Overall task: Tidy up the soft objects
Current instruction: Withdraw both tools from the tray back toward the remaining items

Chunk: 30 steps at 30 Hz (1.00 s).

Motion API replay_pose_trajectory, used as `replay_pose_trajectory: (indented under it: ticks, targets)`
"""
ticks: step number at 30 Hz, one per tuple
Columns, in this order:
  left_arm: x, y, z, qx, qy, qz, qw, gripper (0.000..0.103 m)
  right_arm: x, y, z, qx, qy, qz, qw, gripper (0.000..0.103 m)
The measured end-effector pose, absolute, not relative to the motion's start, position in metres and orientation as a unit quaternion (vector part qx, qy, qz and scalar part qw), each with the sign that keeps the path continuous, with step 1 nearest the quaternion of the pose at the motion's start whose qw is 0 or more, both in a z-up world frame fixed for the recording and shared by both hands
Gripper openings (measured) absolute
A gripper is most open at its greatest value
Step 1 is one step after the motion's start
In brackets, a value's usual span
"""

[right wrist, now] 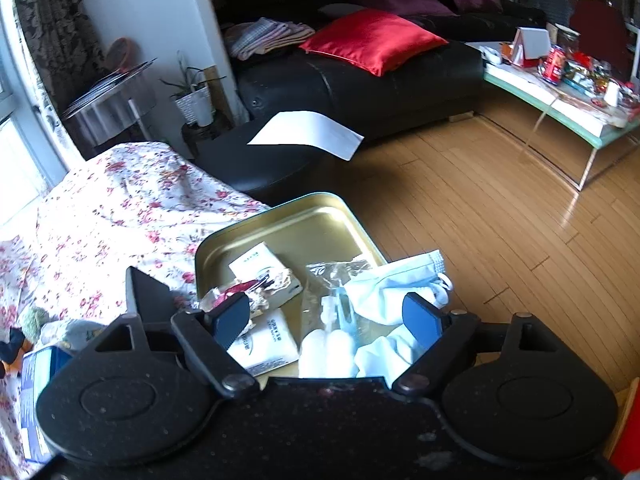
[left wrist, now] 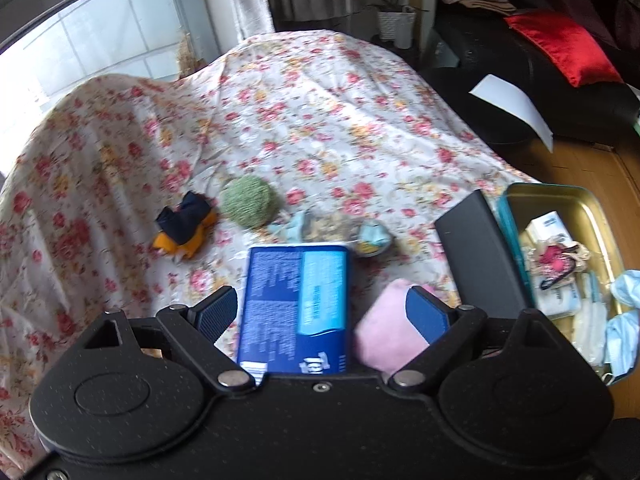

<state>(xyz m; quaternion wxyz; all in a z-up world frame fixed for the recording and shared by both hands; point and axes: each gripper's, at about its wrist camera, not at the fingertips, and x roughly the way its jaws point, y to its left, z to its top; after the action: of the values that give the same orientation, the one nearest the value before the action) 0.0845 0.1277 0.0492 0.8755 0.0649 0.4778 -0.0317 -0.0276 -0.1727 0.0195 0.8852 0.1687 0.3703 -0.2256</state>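
My left gripper point(left wrist: 322, 314) hovers open over a flowered cloth point(left wrist: 320, 128). A blue tissue pack point(left wrist: 294, 308) lies below, between the fingers and untouched by the pads. A pink soft pad point(left wrist: 386, 334) lies by the right finger. Farther off sit a green woolly ball point(left wrist: 248, 200), a navy-and-orange toy point(left wrist: 186, 228) and a small light-blue item point(left wrist: 374, 238). My right gripper point(right wrist: 326, 318) stands open above a gold-lined tin point(right wrist: 280, 216). The tin holds white tissue packs point(right wrist: 264, 344), a light-blue face mask point(right wrist: 392, 284), a clear bag point(right wrist: 332, 280) and white rolls point(right wrist: 328, 352).
A black flat panel point(left wrist: 484, 256) stands upright at the tin's point(left wrist: 520, 196) left edge. Beyond are a black sofa point(right wrist: 360, 80) with a red cushion point(right wrist: 372, 40), a white sheet of paper point(right wrist: 308, 132), wooden floor point(right wrist: 480, 220), a cluttered glass table point(right wrist: 560, 92) and a potted plant point(right wrist: 196, 100).
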Motion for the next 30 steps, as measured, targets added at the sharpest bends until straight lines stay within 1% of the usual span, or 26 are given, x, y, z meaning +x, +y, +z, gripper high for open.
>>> replay_pose_trajectory:
  ticks: [2,6,8,10,13,15,23,30]
  targets:
    - [0.086,0.14,0.045,0.064,0.481,-0.021,0.874,0.089,-0.029,-0.168,0.02,0.162,0.368,-0.22,0.889,0.085]
    - [0.09,0.164,0.034,0.059,0.49,0.0,0.87,0.089,-0.03,-0.157,0.022,0.146,0.364,-0.204,0.897,0.094]
    - [0.094,0.174,0.028,0.059,0.494,0.01,0.868,0.089,-0.029,-0.149,0.023,0.13,0.36,-0.194,0.903,0.096]
    - [0.098,0.185,0.023,0.059,0.495,0.019,0.866,0.089,-0.028,-0.14,0.024,0.113,0.357,-0.184,0.909,0.099]
    - [0.104,0.2,0.016,0.055,0.496,0.029,0.866,0.089,-0.027,-0.126,0.025,0.085,0.354,-0.17,0.916,0.1]
    - [0.109,0.21,0.012,0.052,0.497,0.037,0.865,0.089,-0.026,-0.116,0.024,0.066,0.352,-0.159,0.92,0.102]
    - [0.133,0.242,-0.005,0.021,0.505,0.045,0.862,0.089,-0.022,-0.08,0.02,0.037,0.352,-0.116,0.928,0.102]
    - [0.15,0.249,-0.021,0.023,0.506,0.025,0.862,0.089,-0.015,-0.043,0.011,-0.004,0.368,-0.094,0.925,0.102]
